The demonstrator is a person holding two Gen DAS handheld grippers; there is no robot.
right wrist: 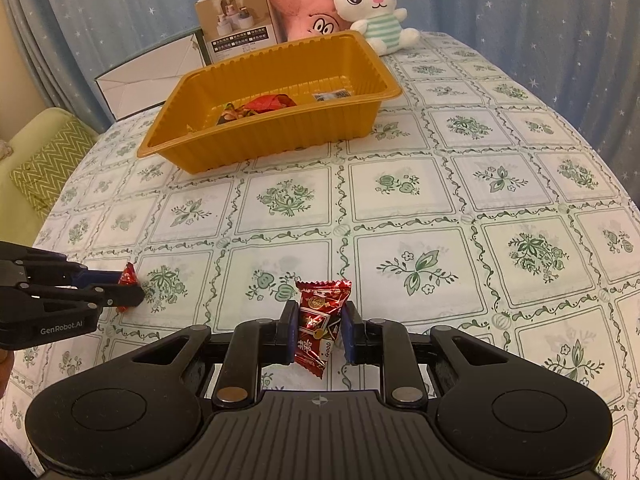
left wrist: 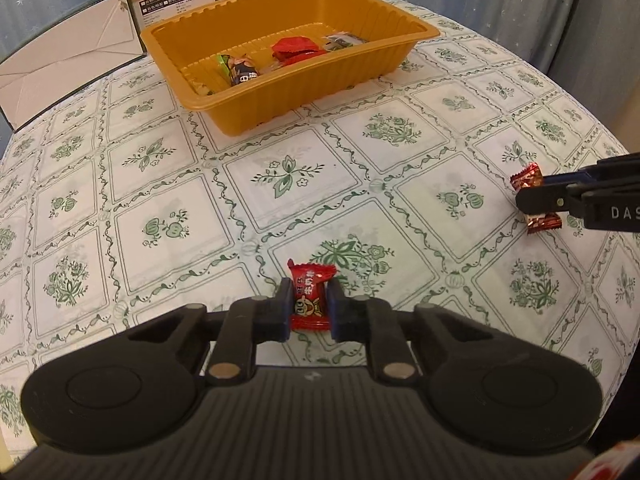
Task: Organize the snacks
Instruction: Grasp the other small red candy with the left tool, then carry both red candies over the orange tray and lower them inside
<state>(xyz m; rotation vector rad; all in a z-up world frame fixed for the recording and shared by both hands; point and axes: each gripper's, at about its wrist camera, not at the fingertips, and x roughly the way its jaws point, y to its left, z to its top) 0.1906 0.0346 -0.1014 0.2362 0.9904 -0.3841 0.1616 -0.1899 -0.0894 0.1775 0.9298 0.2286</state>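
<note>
Blue star-dotted curtains (right wrist: 120, 8) hang all round behind the bench (right wrist: 440, 208); the bench wears a white cloth with green floral squares; left of the bench sits a green zigzag-cushioned seat (right wrist: 40, 160).

Glossy foil candy wrapper (right wrist: 320, 320), ribbed amber plastic tray (right wrist: 280, 136), smooth printed tablecloth (right wrist: 440, 208).

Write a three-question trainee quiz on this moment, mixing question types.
1. True or false: both grippers are shut on red wrapped candies.
2. Where are the snacks already sorted? A) white box B) yellow tray C) green cushion
3. Which plush stands beside the pink one?

Key:
1. True: left gripper holds a red candy; right gripper holds a foil candy.
2. B, the yellow tray.
3. The white bunny.
</note>
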